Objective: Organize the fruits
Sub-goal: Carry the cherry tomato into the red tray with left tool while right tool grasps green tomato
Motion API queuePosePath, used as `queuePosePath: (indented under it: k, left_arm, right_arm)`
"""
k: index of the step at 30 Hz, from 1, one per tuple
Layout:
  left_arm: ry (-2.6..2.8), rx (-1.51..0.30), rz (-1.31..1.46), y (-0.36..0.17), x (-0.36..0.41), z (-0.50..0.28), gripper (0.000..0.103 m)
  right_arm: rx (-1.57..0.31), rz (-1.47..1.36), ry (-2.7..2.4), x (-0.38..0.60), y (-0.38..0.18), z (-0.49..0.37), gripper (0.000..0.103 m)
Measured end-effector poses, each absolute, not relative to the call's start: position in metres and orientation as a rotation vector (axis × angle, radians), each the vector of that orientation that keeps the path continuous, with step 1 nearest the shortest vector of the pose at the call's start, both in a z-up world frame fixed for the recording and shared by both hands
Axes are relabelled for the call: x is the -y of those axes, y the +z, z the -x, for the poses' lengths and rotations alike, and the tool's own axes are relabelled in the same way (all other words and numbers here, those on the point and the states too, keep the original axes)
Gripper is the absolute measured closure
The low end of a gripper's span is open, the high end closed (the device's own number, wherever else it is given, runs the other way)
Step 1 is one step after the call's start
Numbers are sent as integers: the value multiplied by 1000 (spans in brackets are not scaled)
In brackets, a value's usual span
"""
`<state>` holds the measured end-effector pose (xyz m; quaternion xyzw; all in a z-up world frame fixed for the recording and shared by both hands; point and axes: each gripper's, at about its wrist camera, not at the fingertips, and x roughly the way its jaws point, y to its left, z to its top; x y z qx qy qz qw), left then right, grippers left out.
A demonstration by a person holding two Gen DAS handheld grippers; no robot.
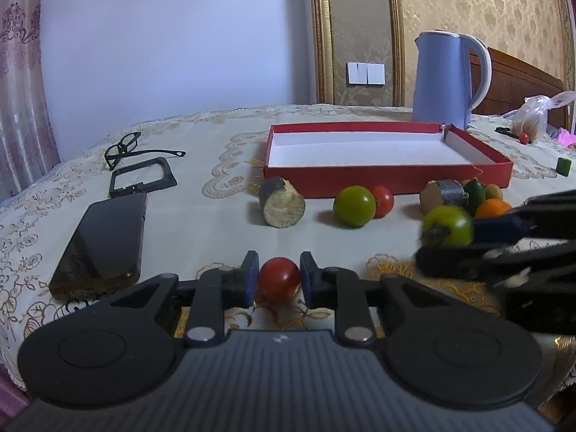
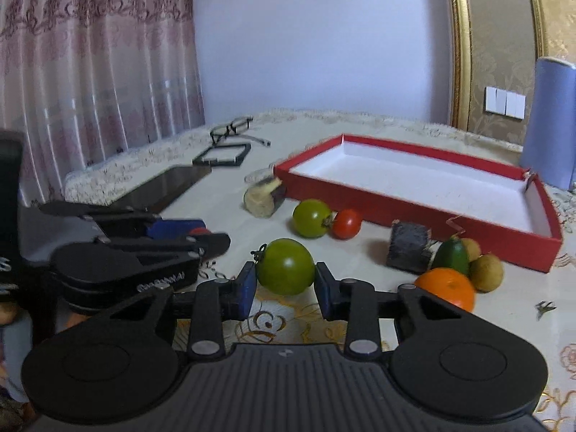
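My left gripper is shut on a small red tomato, just above the tablecloth. My right gripper is shut on a green tomato, which also shows in the left wrist view. An empty red box with a white inside stands behind the fruit; it also shows in the right wrist view. On the cloth in front of it lie a green tomato, a red tomato, an orange, a green fruit, two kiwis and two cut sugarcane pieces.
A phone, a black frame and glasses lie on the left. A blue kettle stands behind the box. A plastic bag and a small green block are at the far right.
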<state>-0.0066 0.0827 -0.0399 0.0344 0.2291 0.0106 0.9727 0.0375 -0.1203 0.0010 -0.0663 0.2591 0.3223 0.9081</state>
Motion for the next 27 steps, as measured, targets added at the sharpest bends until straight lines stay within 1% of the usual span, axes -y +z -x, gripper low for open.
queuePosePath:
  k: [7, 12, 16, 20, 27]
  left_arm:
    - [-7, -400, -93, -10, -73, -14, 81]
    - [-42, -381, -83, 19, -65, -55, 81]
    - [-70, -406, -88, 34, -50, -98, 81]
    - [-56, -455, -121, 36, -30, -150, 81]
    - [1, -553, -136, 20, -14, -226, 81]
  right_arm:
    - [-452, 75, 596, 159, 25, -41, 69]
    - [-428, 28, 524, 186, 31, -55, 69]
    - [-414, -13, 486, 203, 30, -61, 69]
    - [-410, -41, 473, 212, 27, -64, 69]
    - [-400, -61, 467, 222, 26, -59, 69]
